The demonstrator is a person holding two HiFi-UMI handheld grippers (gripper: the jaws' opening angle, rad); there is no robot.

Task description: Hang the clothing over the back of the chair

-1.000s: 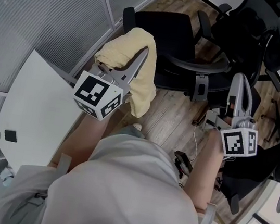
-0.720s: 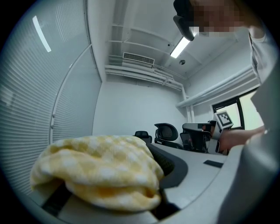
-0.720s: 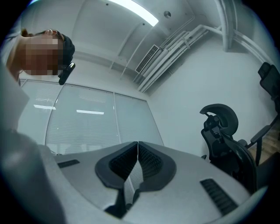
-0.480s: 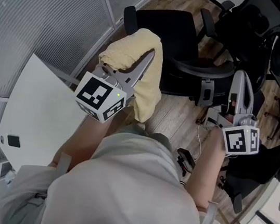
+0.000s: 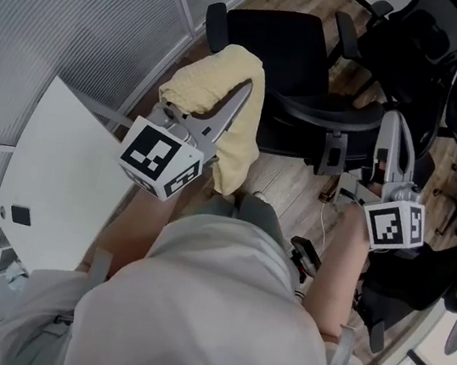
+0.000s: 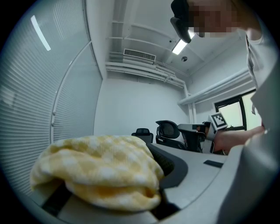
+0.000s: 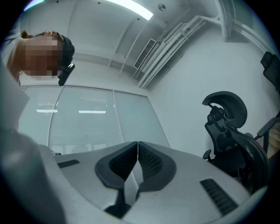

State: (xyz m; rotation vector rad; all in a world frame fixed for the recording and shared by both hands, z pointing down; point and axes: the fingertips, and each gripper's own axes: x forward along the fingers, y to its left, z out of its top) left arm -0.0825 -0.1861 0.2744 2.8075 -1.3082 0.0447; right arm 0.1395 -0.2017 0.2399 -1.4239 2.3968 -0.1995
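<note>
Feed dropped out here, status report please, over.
Left gripper shut on yellow garment, held aloft. Right gripper shut, empty. Black chair ahead, bare; no obstacle seen between.

Pale grey tee (image 5: 207, 320), L hand-held gripper (image 5: 240, 95) & R hand-held gripper (image 5: 391, 119) grey, b&w marker cubes (image 5: 159, 158)

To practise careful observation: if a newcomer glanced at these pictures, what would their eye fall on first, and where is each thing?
First comes the yellow checked garment, bunched up and clamped in the left gripper at the upper left of the head view. Just beyond it, at top centre, stands a black office chair with its seat empty. At the right, the right gripper is raised with its jaws together on nothing.
</note>
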